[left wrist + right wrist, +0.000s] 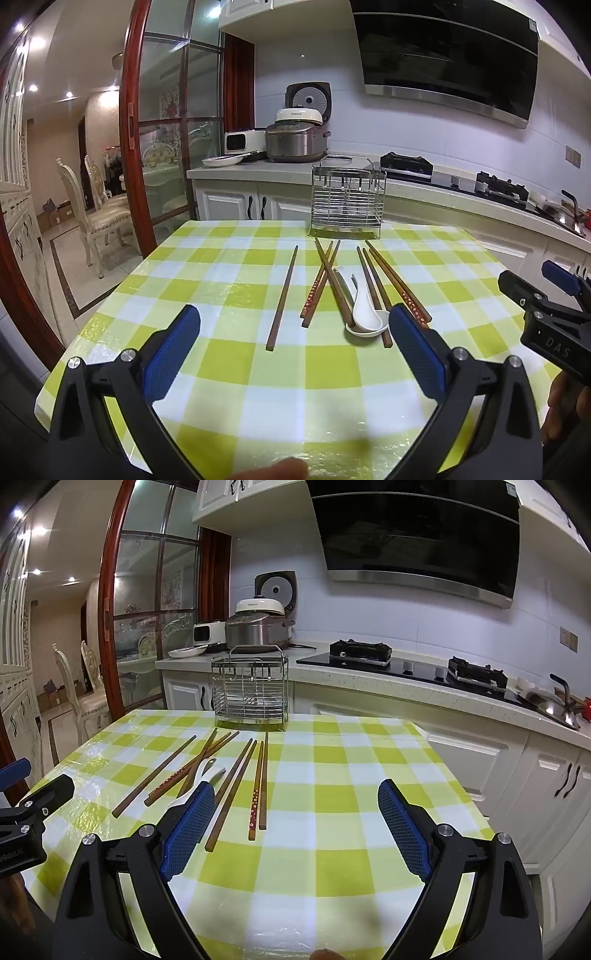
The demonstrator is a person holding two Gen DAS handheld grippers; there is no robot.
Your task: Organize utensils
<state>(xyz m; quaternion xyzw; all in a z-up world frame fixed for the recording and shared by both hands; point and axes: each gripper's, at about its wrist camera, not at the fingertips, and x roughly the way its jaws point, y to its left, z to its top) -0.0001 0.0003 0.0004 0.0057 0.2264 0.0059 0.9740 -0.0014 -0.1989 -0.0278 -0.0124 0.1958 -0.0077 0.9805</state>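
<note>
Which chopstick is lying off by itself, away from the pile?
The plain brown chopstick farthest left in the left wrist view; bare tablecloth surrounds it, while the others cross or lie close together.

Both wrist views look forward and slightly down across the checked table (229, 369) from its near edge. Both share the wire rack (250, 692) and kitchen counter (369, 675) beyond.

The counter (229, 373) is covered in green check; loose chopsticks (282, 297), a white spoon (364, 314) and a wire rack (347, 199) are laid on it.
</note>
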